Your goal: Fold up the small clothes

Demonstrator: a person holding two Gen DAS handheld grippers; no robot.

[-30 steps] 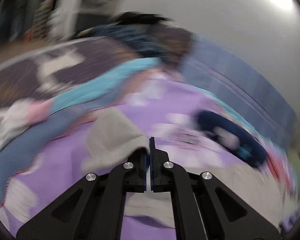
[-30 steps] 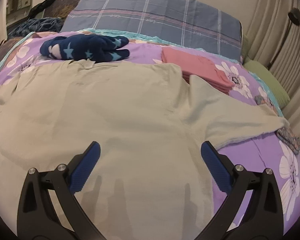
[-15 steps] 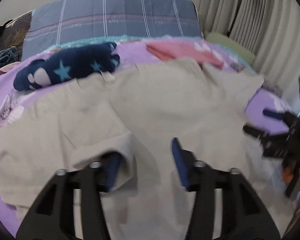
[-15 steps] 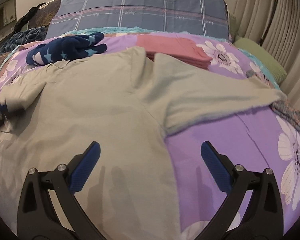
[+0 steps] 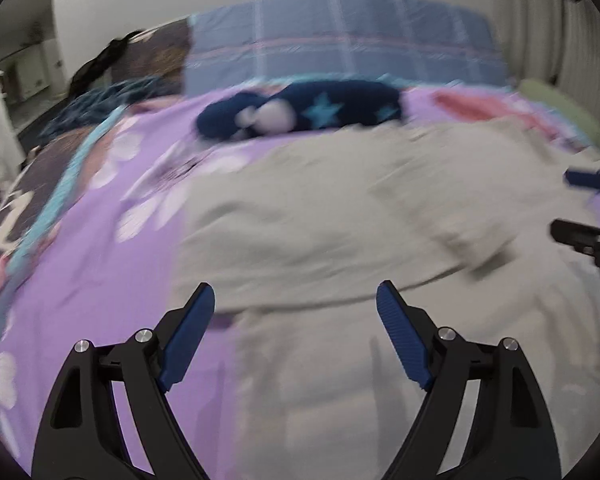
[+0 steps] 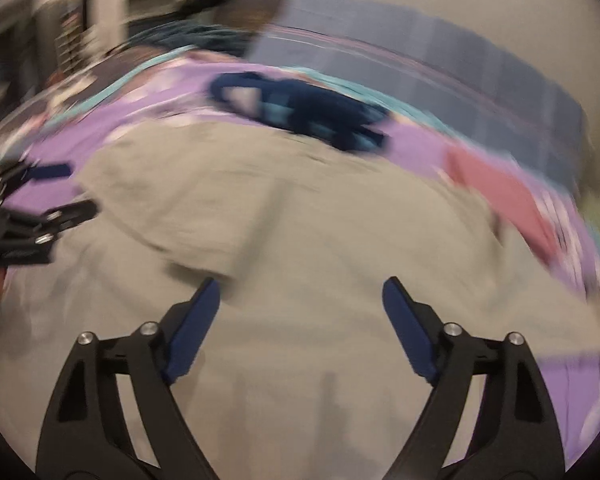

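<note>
A beige shirt [image 5: 340, 232] lies spread on the purple flowered bedspread [image 5: 100, 280], its left sleeve folded in across the body. My left gripper [image 5: 296, 300] hovers over the shirt's lower left edge; its jaws are opening and nothing is between them. In the right wrist view the shirt [image 6: 320, 220] fills the middle, and my right gripper [image 6: 300, 296] hangs above it with its jaws closing from wide apart, empty. Each gripper shows at the edge of the other's view: the right gripper [image 5: 580, 208], the left gripper [image 6: 60, 192]. Both views are motion-blurred.
A navy star-patterned garment [image 5: 300, 114] lies beyond the shirt's collar. Folded pink cloth [image 6: 500, 196] sits to the right of it. A blue plaid pillow [image 5: 340, 44] stands against the wall, and a green cushion [image 5: 560, 108] lies at the far right.
My left gripper let go of the sleeve it had carried across the shirt and opened wide, then swung back left. My right gripper swung left over the shirt and narrowed slightly.
</note>
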